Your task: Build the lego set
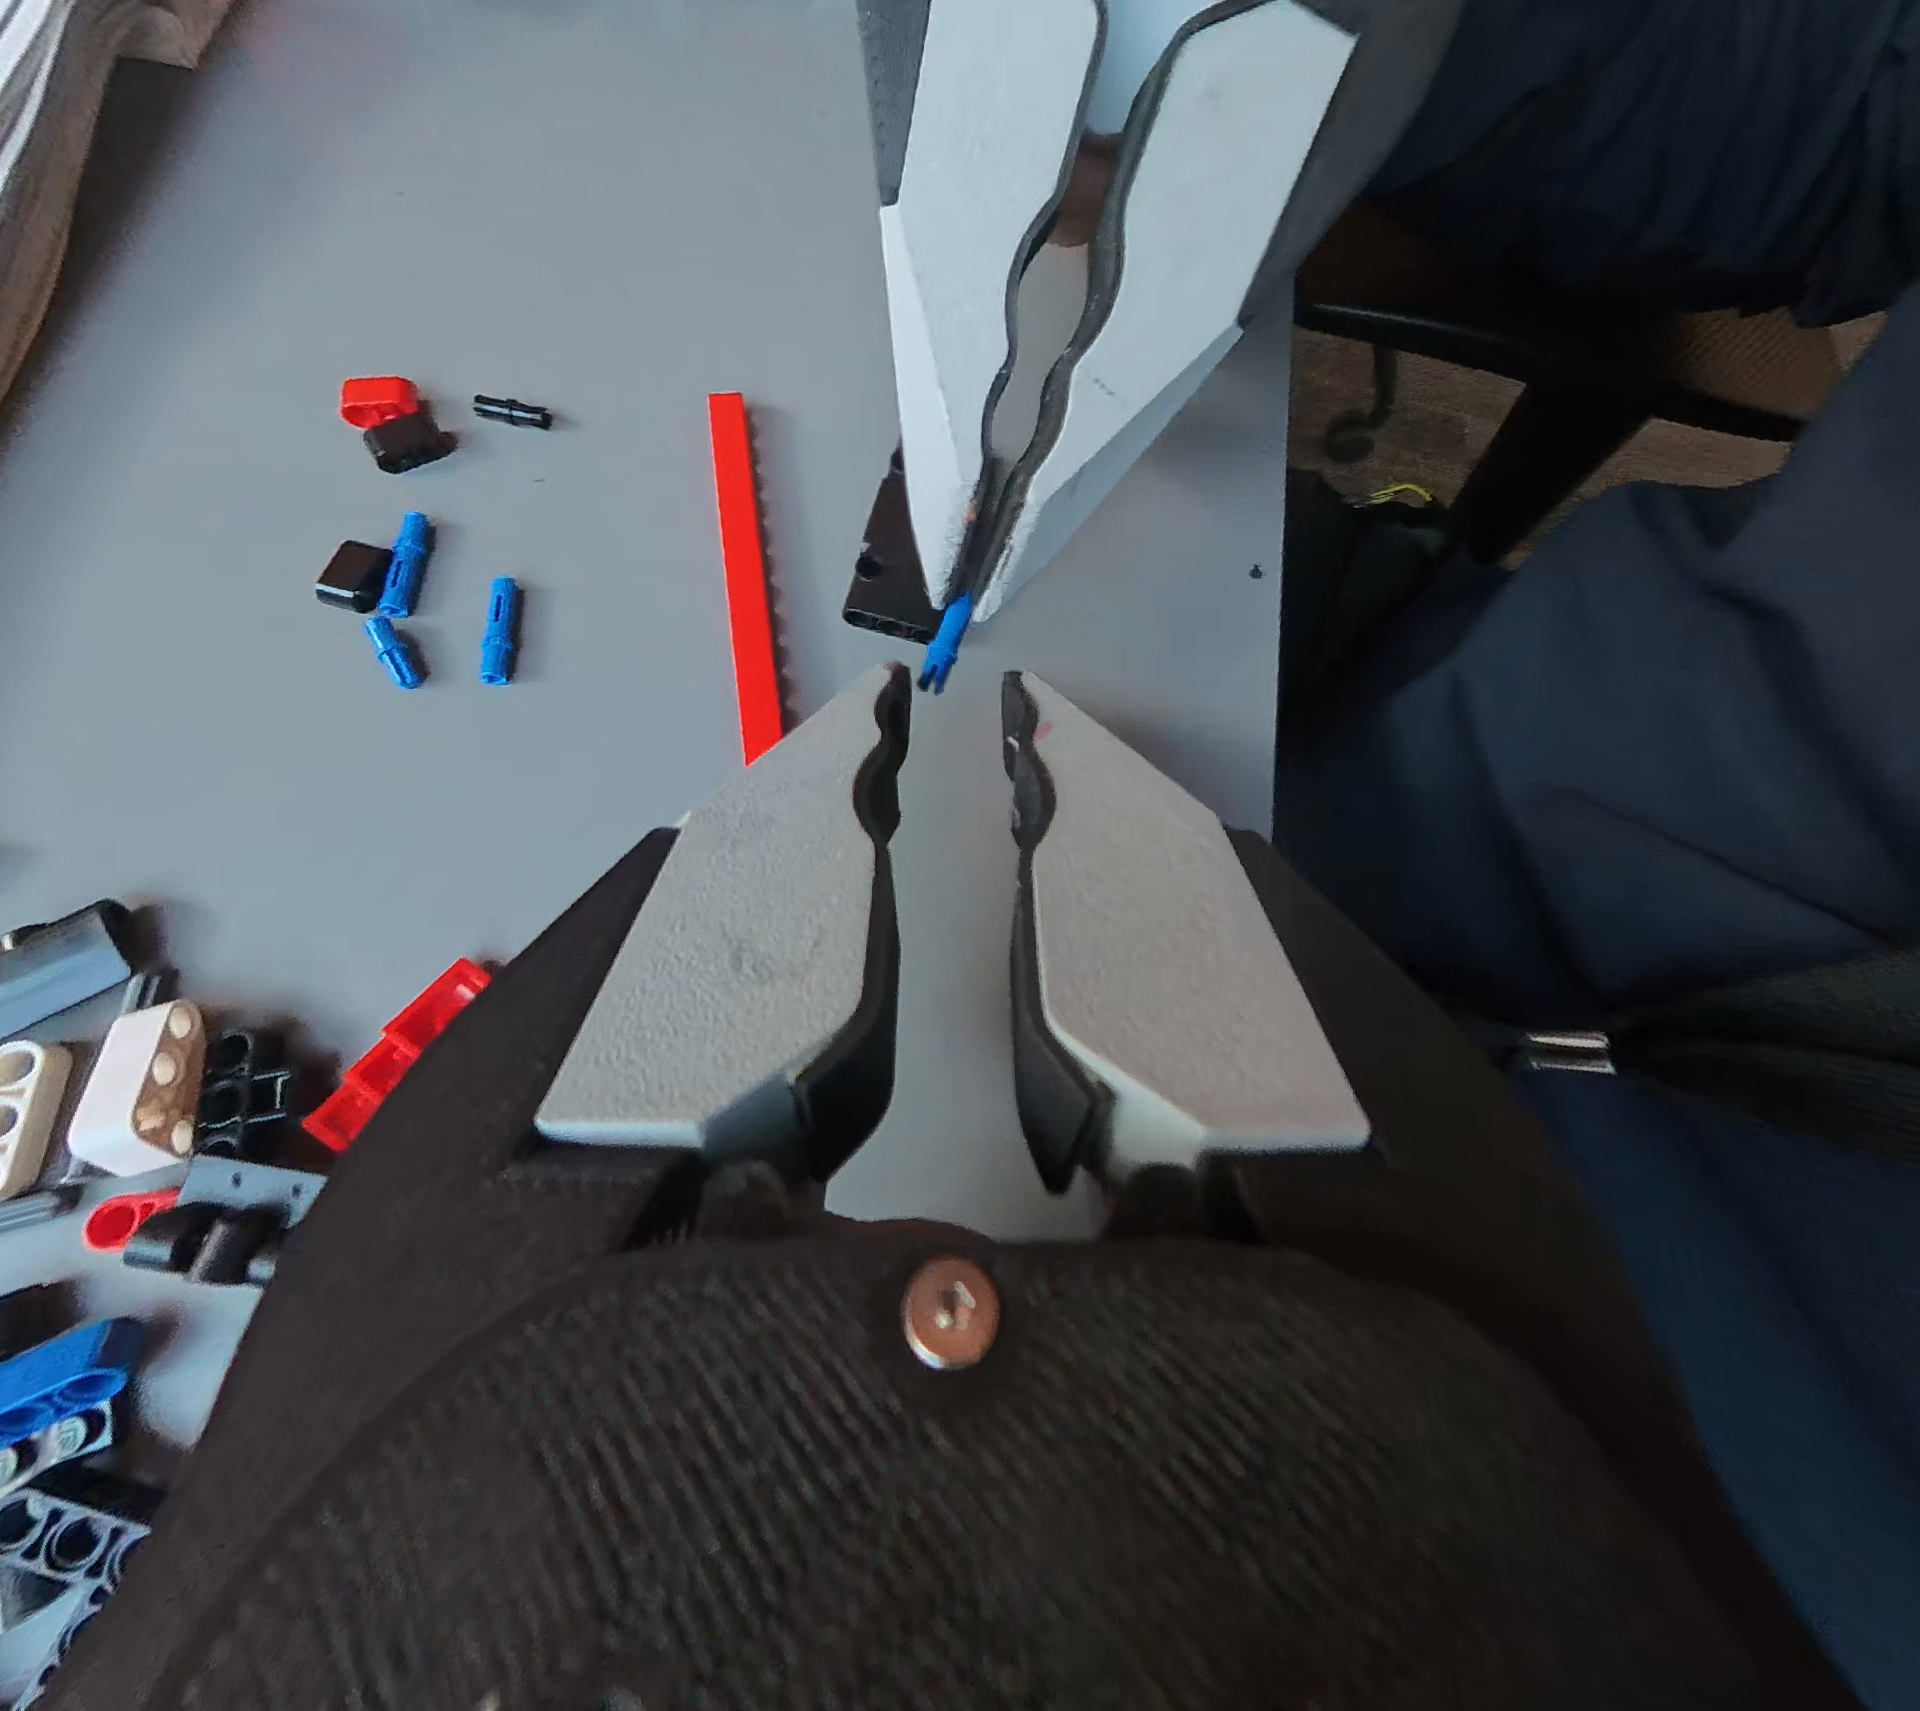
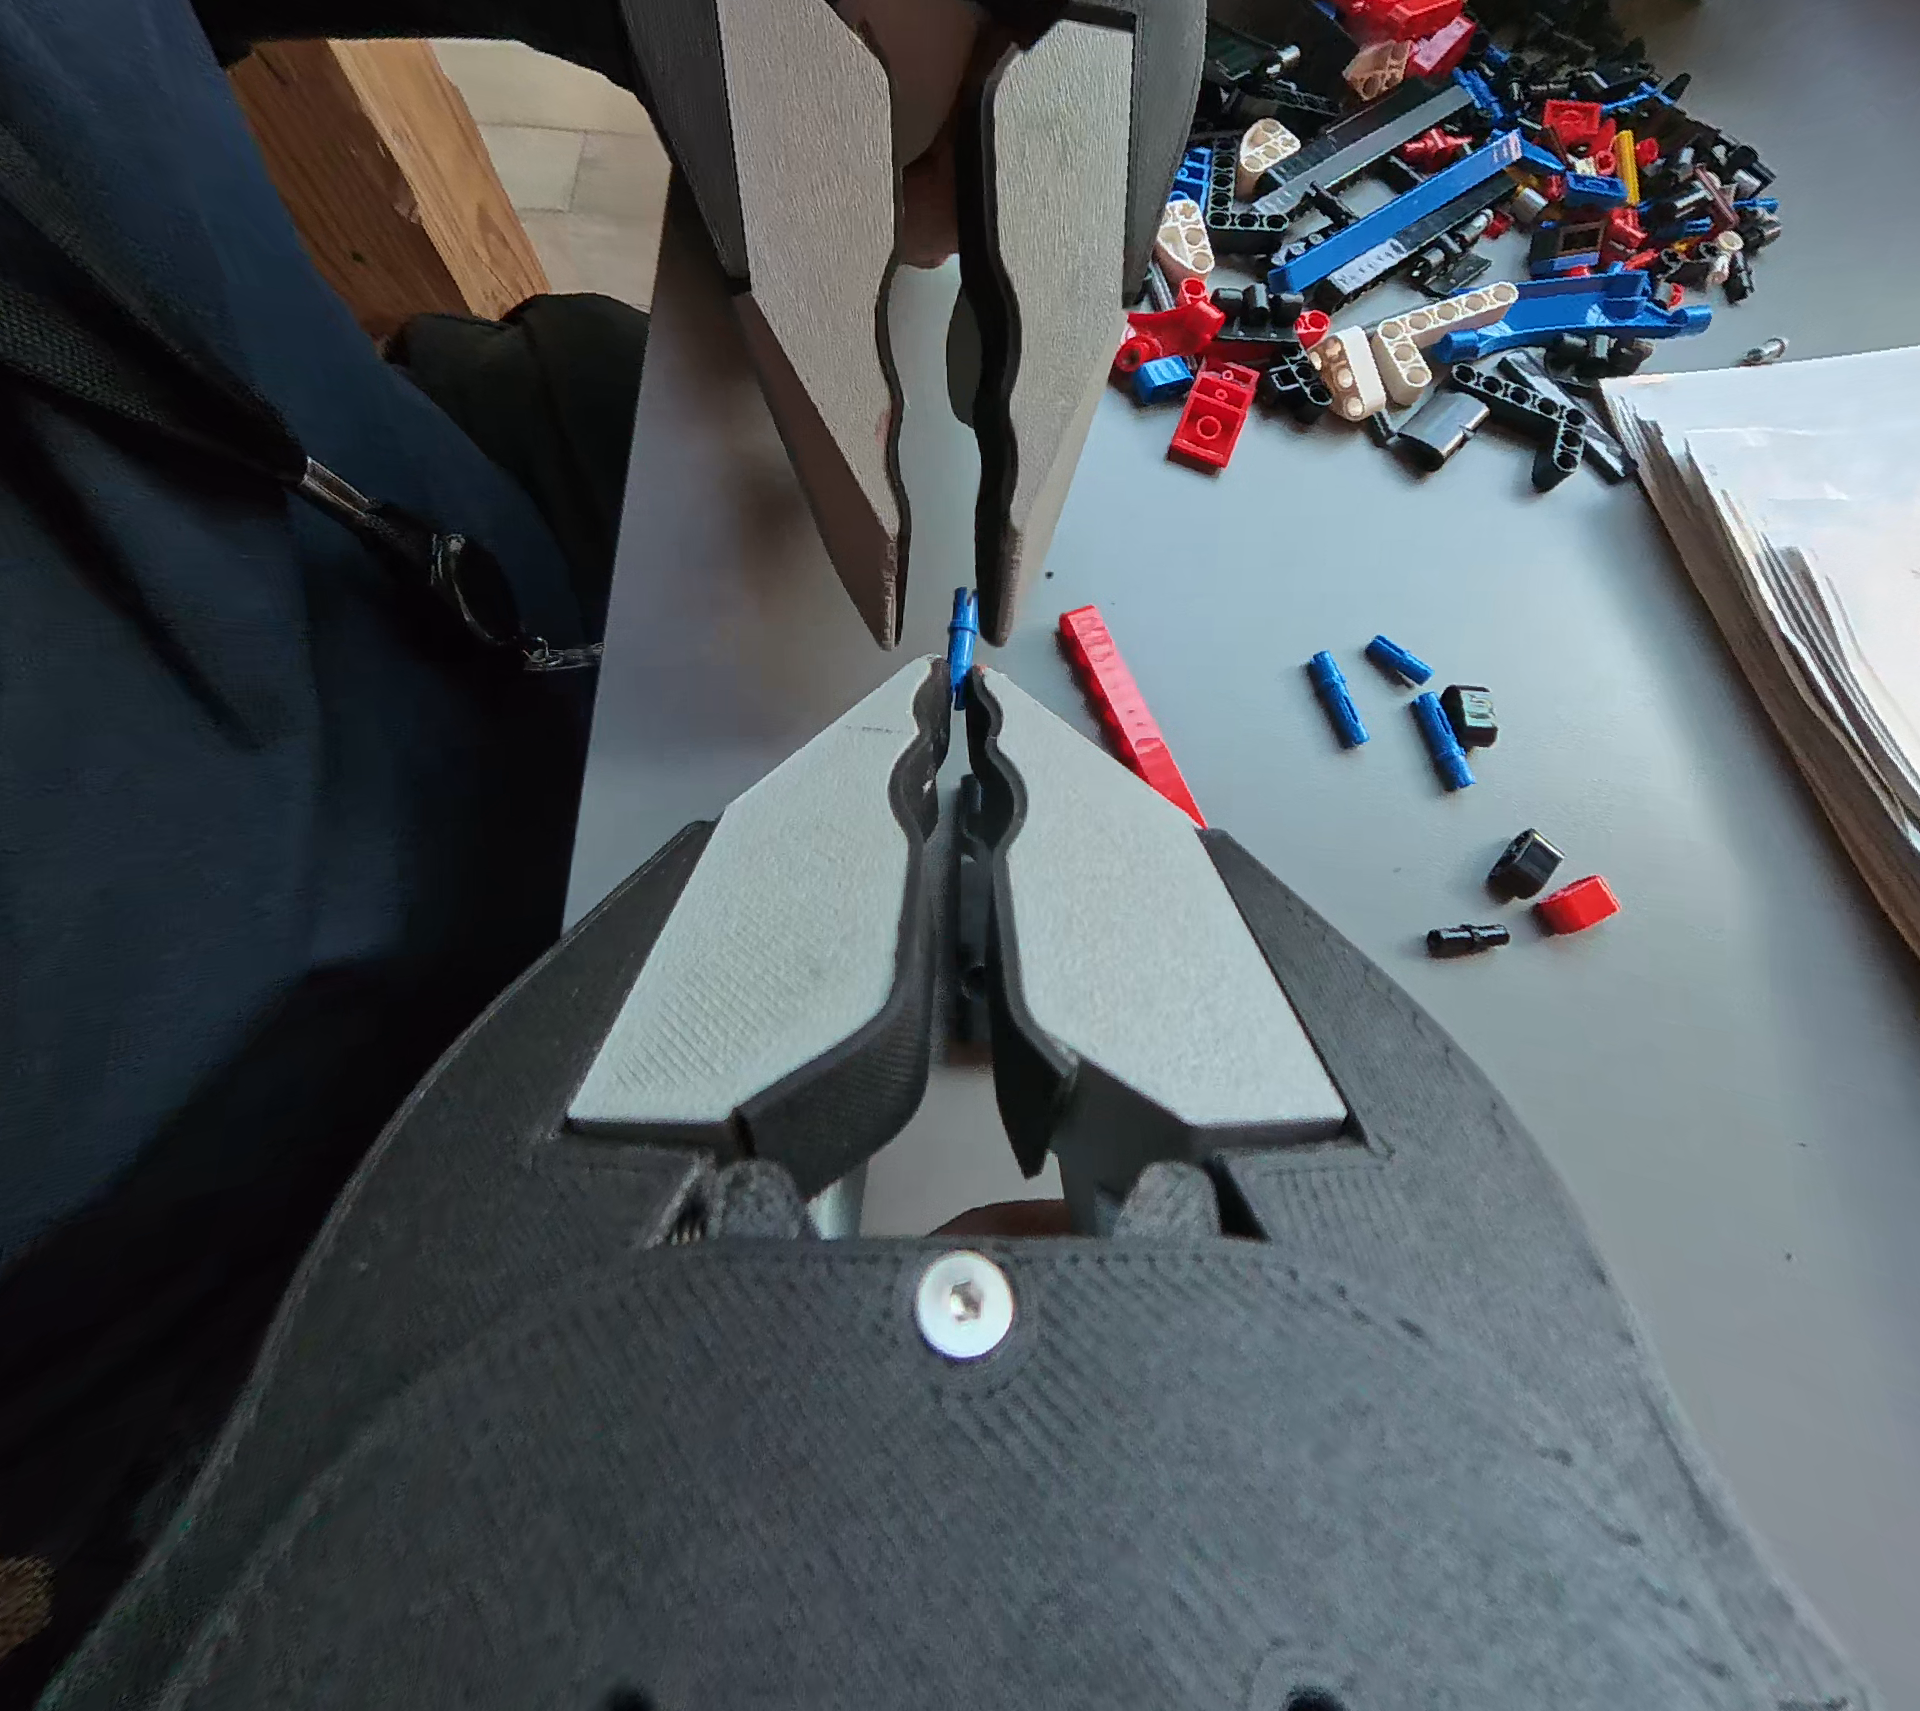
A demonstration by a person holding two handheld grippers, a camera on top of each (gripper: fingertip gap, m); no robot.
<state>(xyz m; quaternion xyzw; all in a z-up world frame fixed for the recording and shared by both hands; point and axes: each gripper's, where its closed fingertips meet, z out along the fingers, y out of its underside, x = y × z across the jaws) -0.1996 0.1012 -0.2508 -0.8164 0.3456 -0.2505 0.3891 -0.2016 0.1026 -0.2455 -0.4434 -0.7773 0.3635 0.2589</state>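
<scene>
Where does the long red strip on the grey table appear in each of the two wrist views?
Left wrist view: the long red strip lies left of centre, running down to the left gripper's left finger.
Right wrist view: the same strip lies right of centre, beside the right gripper.
Shared landmark: the blue pin pinched at the right gripper's tips, close beside the strip.
</scene>
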